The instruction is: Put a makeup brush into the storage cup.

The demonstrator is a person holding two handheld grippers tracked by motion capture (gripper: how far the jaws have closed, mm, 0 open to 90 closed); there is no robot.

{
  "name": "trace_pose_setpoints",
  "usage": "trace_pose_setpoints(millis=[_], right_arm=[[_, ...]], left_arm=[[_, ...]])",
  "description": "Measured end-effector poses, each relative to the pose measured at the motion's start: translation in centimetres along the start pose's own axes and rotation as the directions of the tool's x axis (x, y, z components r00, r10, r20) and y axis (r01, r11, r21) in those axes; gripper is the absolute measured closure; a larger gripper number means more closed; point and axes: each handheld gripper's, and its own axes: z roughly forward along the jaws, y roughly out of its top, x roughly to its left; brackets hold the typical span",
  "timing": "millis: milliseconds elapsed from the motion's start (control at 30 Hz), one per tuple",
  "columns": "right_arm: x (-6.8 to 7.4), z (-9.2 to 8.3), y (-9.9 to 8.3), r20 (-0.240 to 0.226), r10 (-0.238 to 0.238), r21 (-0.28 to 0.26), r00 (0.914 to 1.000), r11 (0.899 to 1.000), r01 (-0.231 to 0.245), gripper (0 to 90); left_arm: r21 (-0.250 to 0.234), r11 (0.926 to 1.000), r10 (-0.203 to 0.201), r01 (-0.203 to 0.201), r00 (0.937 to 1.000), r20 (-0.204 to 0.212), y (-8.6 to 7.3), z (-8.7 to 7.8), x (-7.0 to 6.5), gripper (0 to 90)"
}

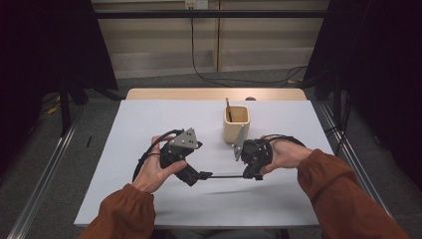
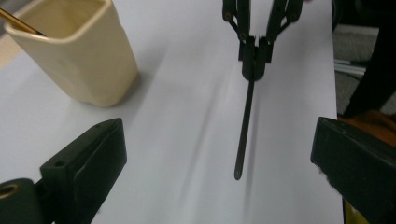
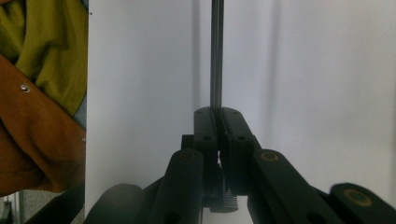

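Hands (image 1: 158, 169) level, right gripper (image 1: 247, 175) pinching rod (image 1: 226, 176).

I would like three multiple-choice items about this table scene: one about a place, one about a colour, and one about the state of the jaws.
1. Where does the cup stand?
A. On the white table, beyond the two grippers
B. On the floor beside the table
C. Between the jaws of the left gripper

2. What colour is the cup?
A. Blue
B. Cream
C. Red

3. How do the jaws of the right gripper stand?
A. Wide open over the cup
B. Open, with nothing between them
C. Shut on the thin black rod

Answers:
1 A, as the high view shows the cup on the tabletop farther from the person than both grippers.
2 B, as its walls look pale cream in the high view and the left gripper view.
3 C, as the right gripper view shows both jaws pressed together on the rod.
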Motion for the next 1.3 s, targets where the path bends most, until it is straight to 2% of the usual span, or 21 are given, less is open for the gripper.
trace_pose_setpoints(millis=[133,200,267,400,500,567,600,767,800,833,867,933,1033,1100,1300], right_arm=[[0.0,0.1,0.2,0.004,-0.006,0.024,1.0,1.0,0.006,85.4],[0.2,0.3,0.2,0.002,-0.014,0.033,0.9999,0.999,0.014,85.4],[0.2,0.3,0.3,0.004,-0.019,0.038,0.9998,0.999,0.019,85.4],[0.2,0.3,0.4,0.004,-0.016,0.037,0.9999,0.999,0.016,85.4],[0.1,0.4,0.4,-0.001,-0.018,0.038,0.9998,0.999,0.018,85.4],[0.1,0.4,0.4,-0.002,-0.01,0.042,0.9999,0.999,0.01,85.4],[0.0,0.4,0.4,0.003,-0.016,0.039,0.9999,0.999,0.016,85.4],[0.1,0.5,0.6,0.002,-0.018,0.044,0.9998,0.999,0.018,85.4],[0.1,0.5,0.6,0.001,-0.017,0.045,0.9999,0.999,0.017,85.4],[0.2,0.5,0.7,0.002,-0.019,0.044,0.9998,0.999,0.019,85.4],[0.1,0.5,0.7,0.001,-0.023,0.044,0.9997,0.999,0.023,85.4],[0.2,0.4,0.7,0.003,-0.022,0.046,0.9998,0.999,0.022,85.4],[0.1,0.5,0.6,0.004,-0.028,0.037,0.9996,0.999,0.028,85.4],[0.1,0.4,0.7,0.002,-0.03,0.041,0.9995,0.999,0.03,85.4],[0.1,0.6,0.8,0.002,-0.036,0.036,0.9993,0.999,0.036,85.4]], left_arm=[[0.068,0.9973,0.025,-0.026,0.9995,0.018,0.2,0.6,-0.1,3.5],[0.084,0.9963,0.017,-0.02,0.9992,0.035,0.3,0.8,-0.1,3.3],[0.109,0.9937,0.022,-0.024,0.9995,0.024,0.2,1.0,-0.1,3.4],[0.155,0.9875,0.023,-0.028,0.9992,0.033,0.0,1.4,0.0,4.2],[0.197,0.9804,0.001,-0.009,0.9993,0.038,-0.1,1.9,0.2,5.4],[0.223,0.9747,-0.013,0.008,0.9997,0.022,-0.1,2.3,0.2,5.3],[0.231,0.9728,-0.02,0.013,0.9993,0.031,-0.1,2.4,0.2,6.2],[0.272,0.9623,-0.019,0.002,0.9979,0.062,-0.1,2.9,0.0,5.8],[0.286,0.9582,-0.02,0.0,0.9974,0.069,-0.1,3.1,0.0,6.3],[0.298,0.9547,-0.012,-0.006,0.9981,0.061,-0.1,3.2,-0.1,7.0],[0.306,0.952,-0.024,0.009,0.9986,0.047,-0.1,3.4,-0.1,6.3],[0.32,0.9473,-0.027,0.003,0.9972,0.069,-0.3,3.5,-0.1,9.8],[0.333,0.9431,-0.03,-0.007,0.9937,0.108,-0.3,3.7,-0.2,8.8],[0.334,0.9422,-0.01,-0.033,0.992,0.125,-0.3,3.8,-0.3,16.0],[0.349,0.9369,-0.043,-0.012,0.9879,0.149,-0.2,4.2,0.0,28.6]])
